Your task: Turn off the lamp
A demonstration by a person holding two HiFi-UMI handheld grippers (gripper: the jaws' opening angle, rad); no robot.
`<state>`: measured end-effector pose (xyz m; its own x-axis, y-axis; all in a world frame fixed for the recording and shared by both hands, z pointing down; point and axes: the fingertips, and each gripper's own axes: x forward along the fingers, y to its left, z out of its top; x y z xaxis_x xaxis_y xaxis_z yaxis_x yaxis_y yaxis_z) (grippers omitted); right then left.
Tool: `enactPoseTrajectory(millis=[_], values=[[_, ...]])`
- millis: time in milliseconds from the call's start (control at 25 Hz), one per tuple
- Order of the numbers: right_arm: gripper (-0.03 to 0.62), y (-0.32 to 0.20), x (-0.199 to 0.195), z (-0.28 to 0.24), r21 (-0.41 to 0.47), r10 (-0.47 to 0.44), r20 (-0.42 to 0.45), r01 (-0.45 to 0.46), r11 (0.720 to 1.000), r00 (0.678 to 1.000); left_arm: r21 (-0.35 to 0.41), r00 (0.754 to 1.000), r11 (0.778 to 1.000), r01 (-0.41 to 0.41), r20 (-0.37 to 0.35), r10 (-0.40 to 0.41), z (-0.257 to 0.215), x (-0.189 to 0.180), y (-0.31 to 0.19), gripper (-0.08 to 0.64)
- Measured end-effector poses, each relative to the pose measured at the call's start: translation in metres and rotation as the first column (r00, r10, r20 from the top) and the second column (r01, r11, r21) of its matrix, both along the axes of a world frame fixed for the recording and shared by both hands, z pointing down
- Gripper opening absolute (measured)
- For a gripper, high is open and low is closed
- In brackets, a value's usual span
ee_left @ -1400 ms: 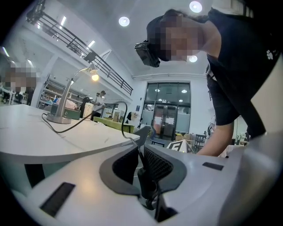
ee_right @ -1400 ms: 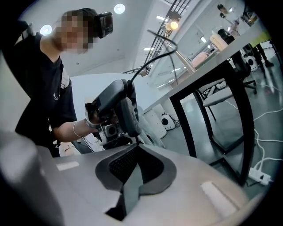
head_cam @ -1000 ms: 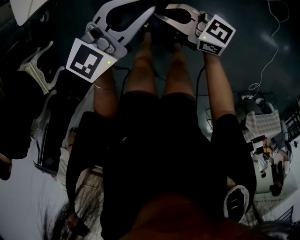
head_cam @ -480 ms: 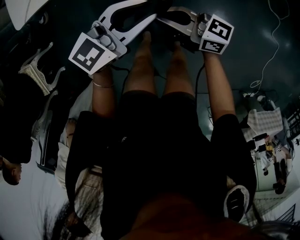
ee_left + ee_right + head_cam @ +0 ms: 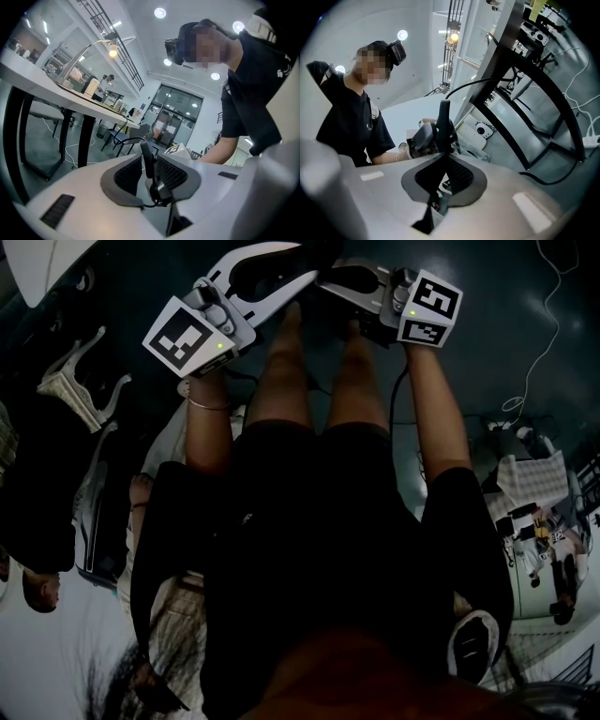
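Note:
The lamp (image 5: pixel 112 53) is lit; it stands on a long white table (image 5: pixel 56 91) at the upper left of the left gripper view. Its glowing head (image 5: pixel 453 37) also shows high up in the right gripper view. Both grippers are held low over the person's legs (image 5: pixel 314 371), far from the lamp. My left gripper (image 5: pixel 305 266) (image 5: pixel 147 154) is shut with nothing in it. My right gripper (image 5: pixel 325 277) (image 5: pixel 443 119) is shut and empty too. Their tips point at each other and nearly meet.
Black table legs (image 5: pixel 84 136) and loose cables run over the floor, with a chair (image 5: pixel 136 133) behind. A black frame (image 5: pixel 534 108) crosses the right gripper view. A white cable (image 5: pixel 544 324) lies on the dark floor at right, white plastic pieces (image 5: pixel 70 381) at left.
The left gripper has drifted a little up and to the right, toward the right gripper. The right gripper has barely moved. The lamp stays lit.

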<state>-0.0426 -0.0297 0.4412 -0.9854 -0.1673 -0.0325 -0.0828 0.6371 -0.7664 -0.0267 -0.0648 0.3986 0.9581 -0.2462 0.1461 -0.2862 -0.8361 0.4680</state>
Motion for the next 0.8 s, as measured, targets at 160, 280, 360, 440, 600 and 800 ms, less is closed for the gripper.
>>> enactPoseTrajectory(millis=[160, 280, 360, 440, 600, 800], values=[[0.003, 0.000, 0.001, -0.001, 0.009, 0.004, 0.000, -0.004, 1.000, 1.000, -0.034, 0.999, 0.999, 0.003, -0.036, -0.005, -0.004, 0.007, -0.001, 0.089], [0.003, 0.000, 0.001, -0.002, 0.009, 0.006, 0.005, -0.006, 1.000, 1.000, -0.016, 1.000, 1.000, -0.009, -0.018, 0.009, -0.001, 0.008, 0.002, 0.089], [0.003, -0.001, 0.000, -0.001, 0.007, 0.011, 0.006, -0.011, 1.000, 1.000, -0.015, 1.000, 1.000, -0.009, -0.015, 0.009, 0.001, 0.008, 0.001, 0.089], [0.003, -0.001, 0.000, 0.001, 0.010, 0.012, 0.001, -0.012, 1.000, 1.000, -0.022, 1.000, 1.000, 0.004, -0.028, -0.004, 0.000, 0.009, -0.001, 0.089], [0.003, 0.001, 0.000, 0.003, 0.019, 0.008, -0.015, -0.008, 1.000, 1.000, -0.039, 0.999, 0.999, 0.021, -0.039, -0.022, -0.001, 0.011, -0.003, 0.087], [0.003, 0.001, 0.000, 0.003, 0.025, 0.010, -0.026, -0.010, 1.000, 1.000, -0.045, 0.999, 0.999, 0.025, -0.038, -0.026, 0.000, 0.011, -0.002, 0.087]])
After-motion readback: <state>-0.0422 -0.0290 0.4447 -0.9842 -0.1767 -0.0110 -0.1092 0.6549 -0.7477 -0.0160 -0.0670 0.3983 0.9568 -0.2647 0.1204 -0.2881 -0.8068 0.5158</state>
